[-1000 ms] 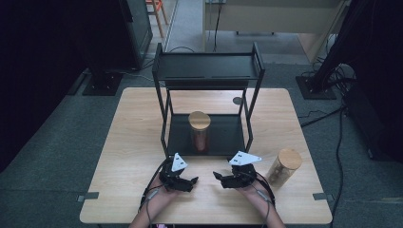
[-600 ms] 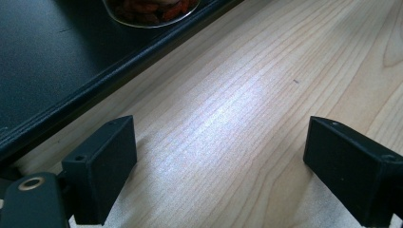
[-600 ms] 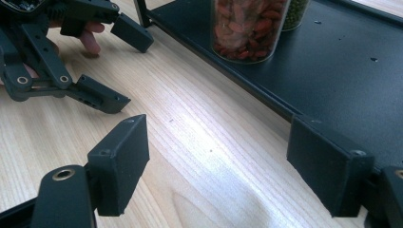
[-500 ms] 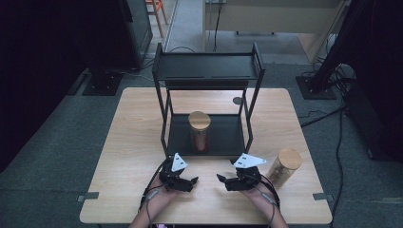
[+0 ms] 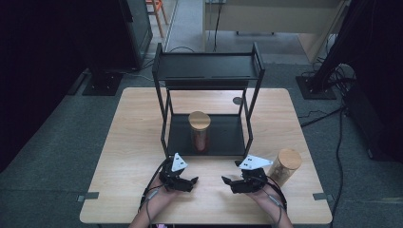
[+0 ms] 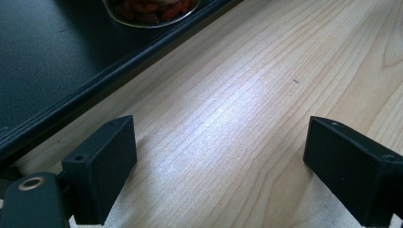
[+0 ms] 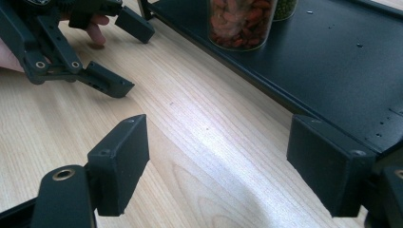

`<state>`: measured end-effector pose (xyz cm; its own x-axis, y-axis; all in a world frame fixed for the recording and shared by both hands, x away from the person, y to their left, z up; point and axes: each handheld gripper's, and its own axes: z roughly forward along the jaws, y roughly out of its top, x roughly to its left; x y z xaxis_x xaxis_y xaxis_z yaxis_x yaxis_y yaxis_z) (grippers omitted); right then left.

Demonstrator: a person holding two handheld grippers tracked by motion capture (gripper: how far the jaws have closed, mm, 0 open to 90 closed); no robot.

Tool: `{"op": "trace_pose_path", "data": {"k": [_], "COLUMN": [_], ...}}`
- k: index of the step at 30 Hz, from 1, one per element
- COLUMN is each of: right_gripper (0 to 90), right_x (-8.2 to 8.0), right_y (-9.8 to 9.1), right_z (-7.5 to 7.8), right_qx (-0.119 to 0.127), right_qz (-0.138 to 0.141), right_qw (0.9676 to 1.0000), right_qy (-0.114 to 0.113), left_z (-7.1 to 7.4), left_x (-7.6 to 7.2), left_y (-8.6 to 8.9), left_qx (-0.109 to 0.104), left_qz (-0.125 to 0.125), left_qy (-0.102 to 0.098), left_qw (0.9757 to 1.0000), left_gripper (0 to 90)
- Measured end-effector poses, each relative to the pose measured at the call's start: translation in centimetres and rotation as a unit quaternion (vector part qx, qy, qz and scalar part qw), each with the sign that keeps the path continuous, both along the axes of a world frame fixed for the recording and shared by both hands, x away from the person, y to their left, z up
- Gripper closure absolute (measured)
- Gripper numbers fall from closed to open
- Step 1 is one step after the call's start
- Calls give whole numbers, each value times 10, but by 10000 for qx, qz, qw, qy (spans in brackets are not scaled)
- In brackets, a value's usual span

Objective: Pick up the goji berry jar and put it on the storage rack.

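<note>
Jaws stand wide apart on both tools, with nothing between them. Our left gripper (image 5: 184, 181) rests low on the wooden table (image 5: 119, 156), just in front of the black two-tier rack (image 5: 209, 71), and our right gripper (image 5: 236, 183) faces it across a short gap, each held in a hand (image 5: 154, 199) coming in from the near edge.

Compared with a second ago, our right gripper has edged slightly towards the wood-lidded jar (image 5: 284, 166) standing just beside it on the table, while the left one has hardly shifted. We take that as an early approach to that jar, not yet a reach, since the open jaws point away from it.

Counting outward: two grippers, two wood-lidded jars in the high view, one of them, the jar of red dried fruit (image 5: 199, 131), on the rack's lower shelf (image 5: 228, 137). The right gripper view adds a second glass with green contents (image 7: 285, 8) behind that one. One rack, one table.
</note>
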<state>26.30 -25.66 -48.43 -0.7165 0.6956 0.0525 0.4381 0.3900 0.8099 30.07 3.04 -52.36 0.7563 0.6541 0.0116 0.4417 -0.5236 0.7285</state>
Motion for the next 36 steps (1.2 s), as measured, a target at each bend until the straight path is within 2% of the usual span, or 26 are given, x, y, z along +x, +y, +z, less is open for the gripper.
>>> {"op": "trace_pose_path", "data": {"k": [5, 15, 25, 28, 30, 36], "right_gripper": [219, 220, 220, 219, 219, 220], "right_x": [-2, -6, -5, -6, -6, -9], "right_y": [-1, -9, -19, -20, -22, -25], "right_z": [4, 18, 25, 27, 28, 35], "right_qx": [-63, -37, -76, -160, -133, -152], "right_qz": [34, -25, -120, -110, -60, -81], "right_qw": [10000, 10000, 9996, 9994, 9992, 9992], "right_qy": [7, -1, 231, 289, 360, 374], "left_z": [0, 0, 0, 0, 0, 0], "left_x": [0, 0, 0, 0, 0, 0], "left_y": [0, 0, 0, 0, 0, 0], "left_qx": [-1, 2, 3, 1, 2, 0], "left_qz": [1, 1, -1, 0, 0, 2], "left_qy": [1, 1, 1, 1, 1, 1], "left_qw": [10000, 10000, 10000, 10000, 10000, 10000], "left_gripper": [110, 110, 110, 110, 110, 110]}}
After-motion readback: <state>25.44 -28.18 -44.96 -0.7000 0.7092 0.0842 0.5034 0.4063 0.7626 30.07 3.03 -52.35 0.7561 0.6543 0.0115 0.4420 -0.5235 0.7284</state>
